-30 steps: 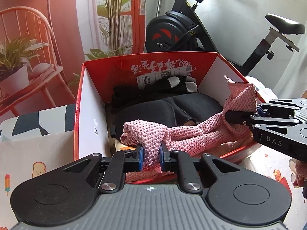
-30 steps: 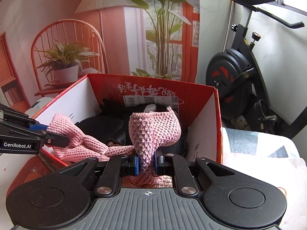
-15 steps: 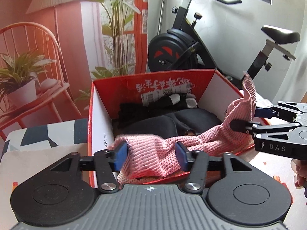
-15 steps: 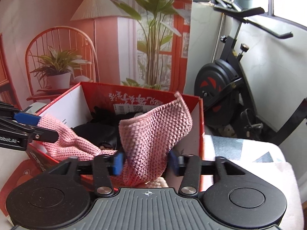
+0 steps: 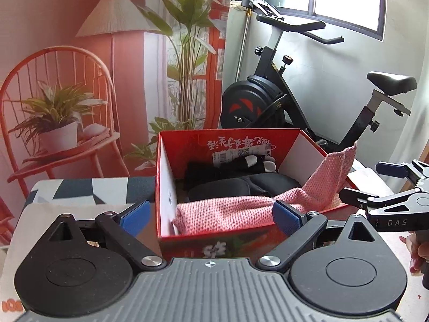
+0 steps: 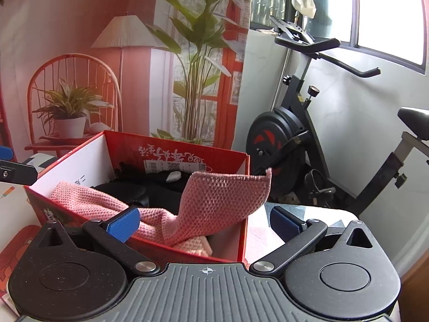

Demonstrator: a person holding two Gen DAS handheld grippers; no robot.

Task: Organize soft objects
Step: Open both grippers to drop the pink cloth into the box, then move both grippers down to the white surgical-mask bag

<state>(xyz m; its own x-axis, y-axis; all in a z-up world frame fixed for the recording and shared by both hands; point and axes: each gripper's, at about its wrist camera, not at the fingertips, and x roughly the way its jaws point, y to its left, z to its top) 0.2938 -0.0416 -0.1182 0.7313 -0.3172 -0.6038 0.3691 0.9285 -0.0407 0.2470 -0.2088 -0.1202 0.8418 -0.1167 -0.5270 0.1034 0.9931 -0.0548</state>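
Observation:
A pink knitted cloth (image 5: 236, 212) lies along the front of the red cardboard box (image 5: 165, 187), one corner draped up over the right wall. In the right wrist view the cloth (image 6: 214, 204) hangs over the box's (image 6: 241, 236) near wall. Black gloves with white fingertips (image 5: 241, 166) and a dark padded item (image 5: 228, 187) lie behind it. My left gripper (image 5: 211, 216) is open and empty, just in front of the box. My right gripper (image 6: 205, 222) is open and empty, by the box's right side; it also shows in the left wrist view (image 5: 375, 185).
The box stands on a patterned tablecloth (image 5: 80, 190). An exercise bike (image 5: 268, 102) stands behind, right. A backdrop with a printed chair, lamp and plants (image 5: 107, 80) fills the back left.
Both grippers have opened and let go of the pink cloth, then pulled back from the box. The cloth has dropped into the box, one corner resting over the right wall.

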